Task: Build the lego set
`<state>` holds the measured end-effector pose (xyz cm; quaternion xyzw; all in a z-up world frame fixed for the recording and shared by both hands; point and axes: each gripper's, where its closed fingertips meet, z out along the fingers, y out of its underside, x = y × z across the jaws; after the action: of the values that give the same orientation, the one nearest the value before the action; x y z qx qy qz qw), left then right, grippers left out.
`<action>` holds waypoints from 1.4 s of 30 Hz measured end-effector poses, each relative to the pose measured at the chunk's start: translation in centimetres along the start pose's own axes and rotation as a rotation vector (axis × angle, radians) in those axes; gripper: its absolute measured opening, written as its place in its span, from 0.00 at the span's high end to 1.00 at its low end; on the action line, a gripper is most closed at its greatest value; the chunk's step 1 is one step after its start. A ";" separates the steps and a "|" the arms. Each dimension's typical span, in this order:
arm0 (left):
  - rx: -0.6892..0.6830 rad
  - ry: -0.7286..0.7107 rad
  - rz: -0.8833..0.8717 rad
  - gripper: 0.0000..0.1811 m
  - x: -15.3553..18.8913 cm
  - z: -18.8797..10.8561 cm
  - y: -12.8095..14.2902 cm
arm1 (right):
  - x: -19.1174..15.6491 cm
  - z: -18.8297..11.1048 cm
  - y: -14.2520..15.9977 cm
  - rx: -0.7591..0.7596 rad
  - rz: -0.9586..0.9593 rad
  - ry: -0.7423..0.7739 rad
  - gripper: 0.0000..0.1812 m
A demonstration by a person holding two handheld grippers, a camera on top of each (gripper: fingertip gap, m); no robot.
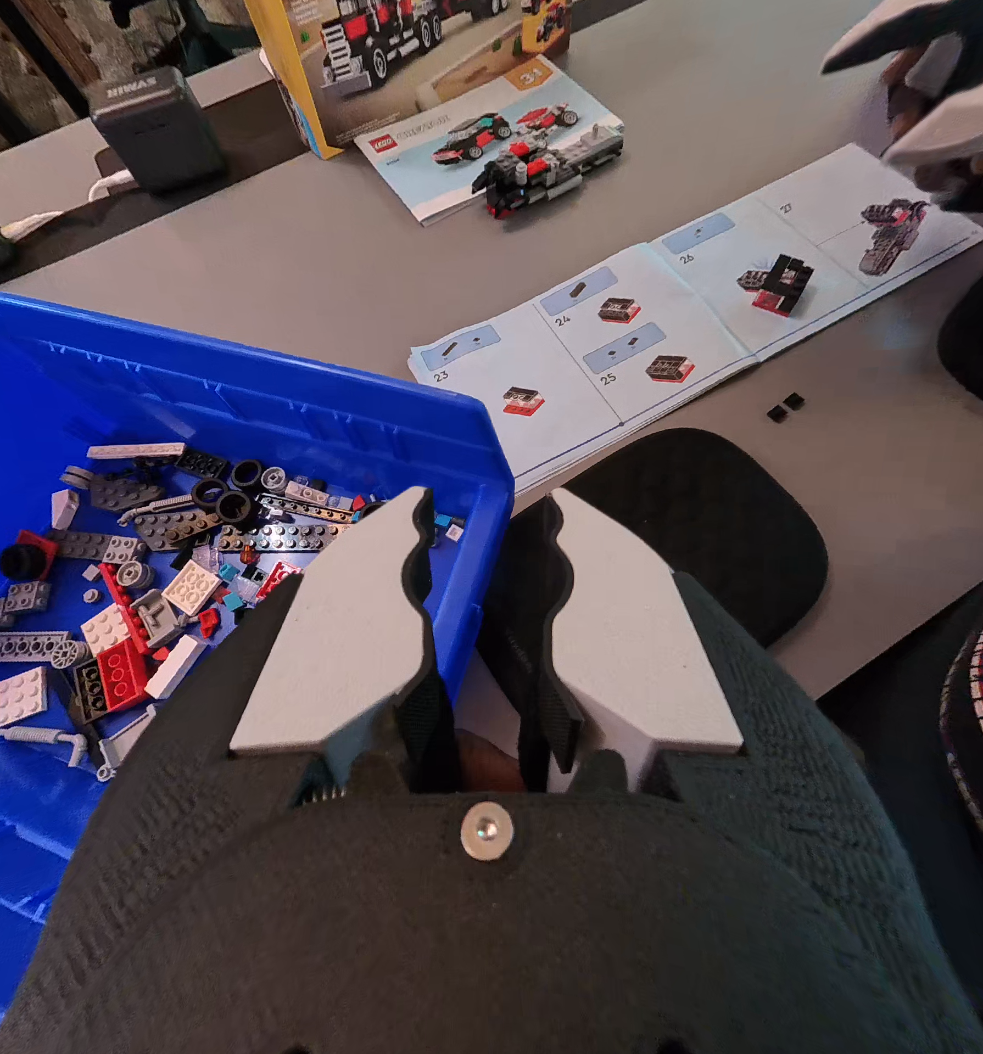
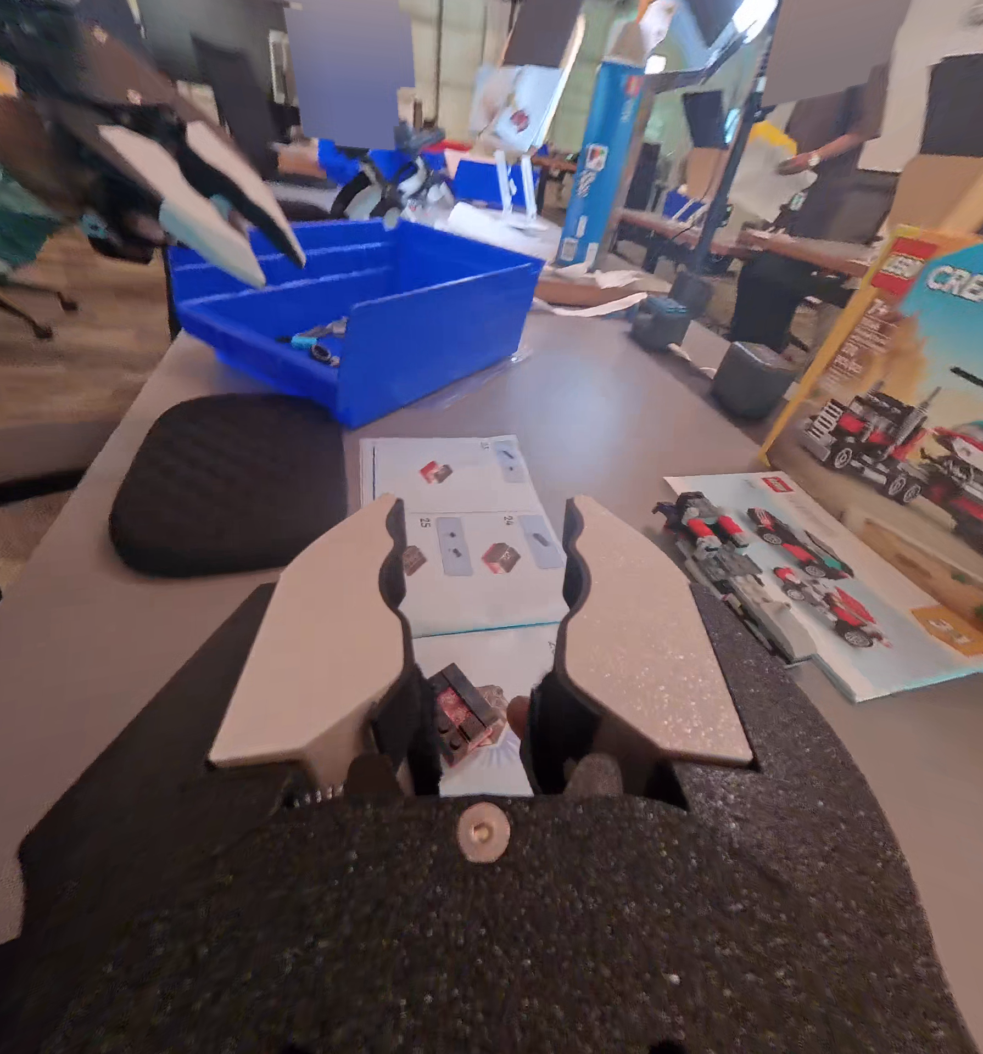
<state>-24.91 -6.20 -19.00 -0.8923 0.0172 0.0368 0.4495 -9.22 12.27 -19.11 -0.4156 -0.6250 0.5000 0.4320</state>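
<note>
Left wrist view: left gripper (image 1: pixel 492 502) parted and empty over the blue bin's (image 1: pixel 480 410) rim near the desk's front edge, loose bricks (image 1: pixel 135 570) below, two tiny black pieces (image 1: pixel 786 406) by the open booklet (image 1: pixel 677 319), easily swept off. Right wrist view: right gripper (image 2: pixel 483 507) parted, empty, above the small black-and-red assembly (image 2: pixel 463 721) on the booklet; risk of knocking it.
</note>
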 end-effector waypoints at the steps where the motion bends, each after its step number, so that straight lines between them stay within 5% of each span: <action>1: -0.004 0.004 0.002 0.80 0.0 0.1 0.1 | 0.0 -0.1 0.0 0.033 0.039 -0.008 0.70; 5: -0.003 0.028 0.001 0.80 0.0 0.2 0.1 | -1.0 0.1 -0.8 0.138 0.170 -0.115 0.69; 19: -0.081 0.019 -0.012 0.80 -0.7 0.8 1.5 | -1.8 1.5 2.0 -0.027 0.109 -0.132 0.69; 29: -0.161 -0.201 -0.093 0.80 -5.5 -3.9 4.1 | -0.7 0.9 2.5 -0.027 0.132 -0.096 0.70; 42: -0.137 -0.052 -0.070 0.68 -3.5 -6.0 4.9 | -0.1 0.8 3.3 -0.054 0.143 -0.072 0.71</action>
<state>-28.40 -13.94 -19.08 -0.9198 -0.0283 0.0453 0.3886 -9.71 12.44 -22.52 -0.4525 -0.6220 0.5271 0.3611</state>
